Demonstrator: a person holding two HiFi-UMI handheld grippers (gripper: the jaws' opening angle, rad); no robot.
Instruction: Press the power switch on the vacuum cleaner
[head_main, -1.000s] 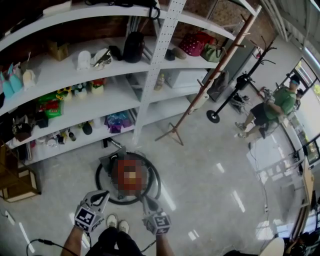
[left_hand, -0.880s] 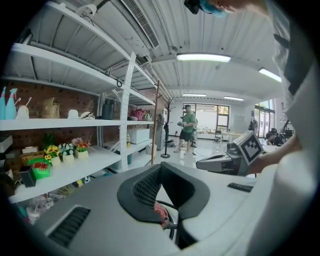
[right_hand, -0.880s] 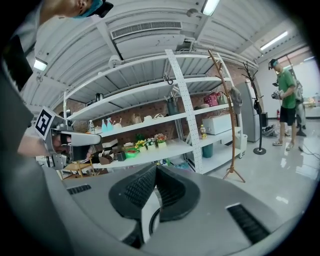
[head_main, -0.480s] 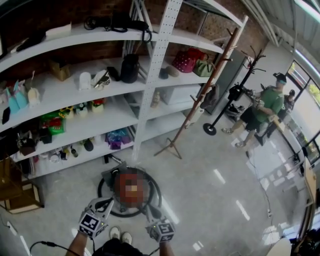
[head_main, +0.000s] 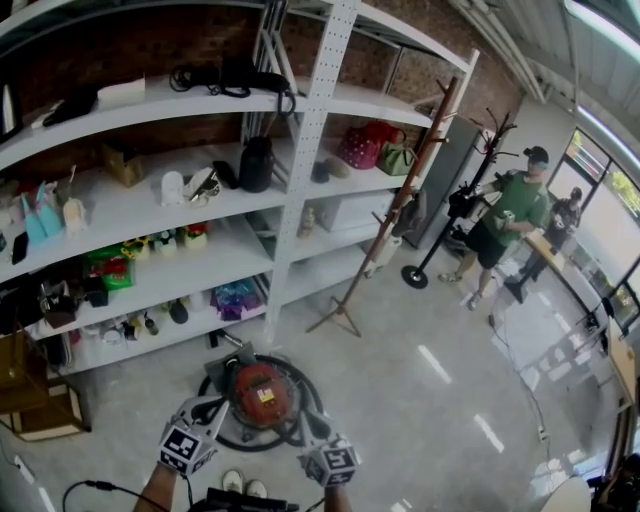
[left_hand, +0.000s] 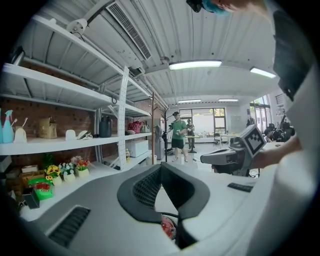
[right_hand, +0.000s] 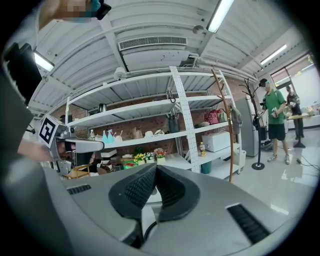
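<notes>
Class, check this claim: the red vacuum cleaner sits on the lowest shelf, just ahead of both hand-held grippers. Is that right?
Not quite. The head view shows the red vacuum cleaner sitting on the floor in front of the shelving, not on a shelf. It is just ahead of the left hand-held gripper and the right hand-held gripper.

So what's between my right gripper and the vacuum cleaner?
In the head view, only the black hose looped around the vacuum cleaner crosses that stretch; the rest is bare floor. The right gripper is shut and empty.
</notes>
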